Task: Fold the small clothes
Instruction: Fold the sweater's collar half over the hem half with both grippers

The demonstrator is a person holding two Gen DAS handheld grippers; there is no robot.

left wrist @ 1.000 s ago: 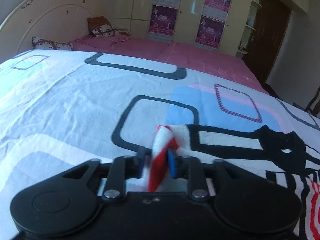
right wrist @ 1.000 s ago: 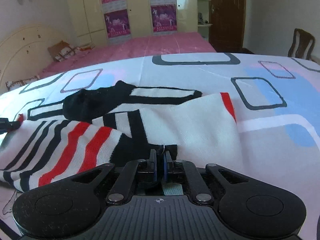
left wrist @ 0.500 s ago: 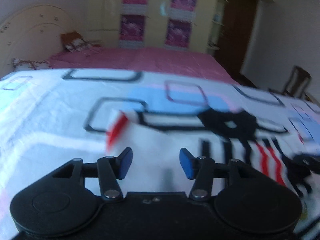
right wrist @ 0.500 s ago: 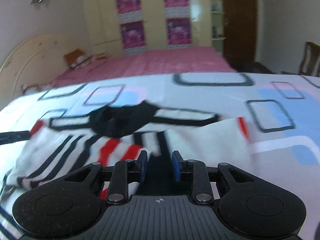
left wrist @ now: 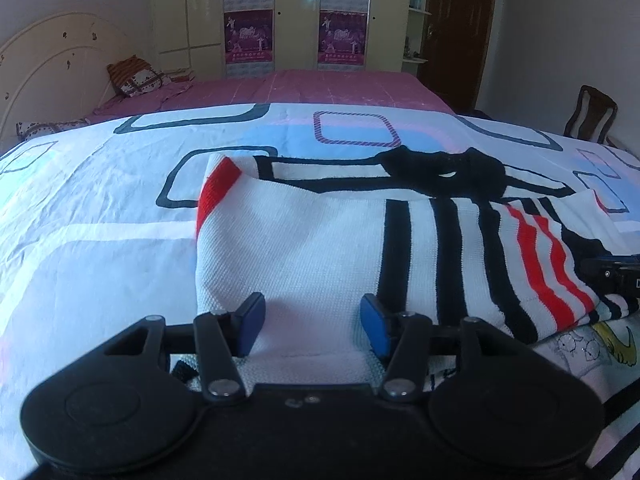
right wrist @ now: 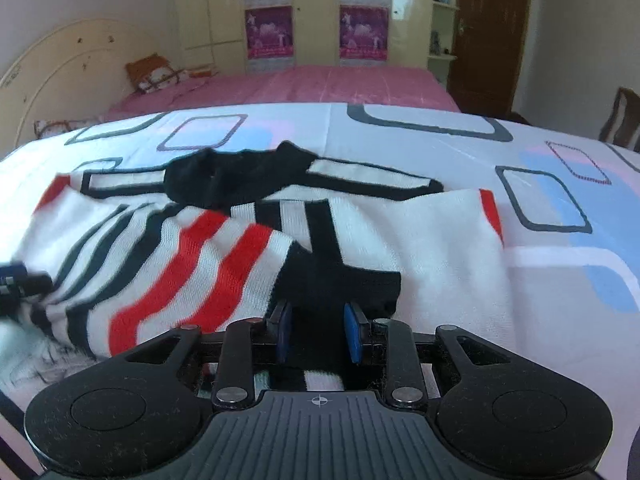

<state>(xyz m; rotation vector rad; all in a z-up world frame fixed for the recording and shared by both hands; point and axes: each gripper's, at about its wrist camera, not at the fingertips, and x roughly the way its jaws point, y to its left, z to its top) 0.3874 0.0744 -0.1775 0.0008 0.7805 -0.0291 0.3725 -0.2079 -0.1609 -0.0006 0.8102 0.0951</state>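
A small white knit shirt (left wrist: pixel 320 240) with black and red stripes and a black collar (left wrist: pixel 444 170) lies folded on a patterned sheet (left wrist: pixel 88 220). My left gripper (left wrist: pixel 312 324) is open just above its near white edge, holding nothing. In the right wrist view the same shirt (right wrist: pixel 224 248) shows, with the collar (right wrist: pixel 236 178) at the back. My right gripper (right wrist: pixel 318 332) is open over a black patch of the shirt's near edge. Each gripper's tip shows at the edge of the other's view.
The patterned sheet covers the near bed. A pink bed (left wrist: pixel 304 88) with pillows (left wrist: pixel 136 78) lies behind, then wardrobes with posters (left wrist: pixel 248 36) and a dark door (left wrist: pixel 460 32). A wooden chair (left wrist: pixel 592 116) stands at the right. A cartoon-print cloth (left wrist: pixel 592 348) lies under the shirt's right end.
Both grippers were shut on shirt edges a second ago. They have opened and let go, and the shirt now lies folded on the sheet. Both have drawn back a little.
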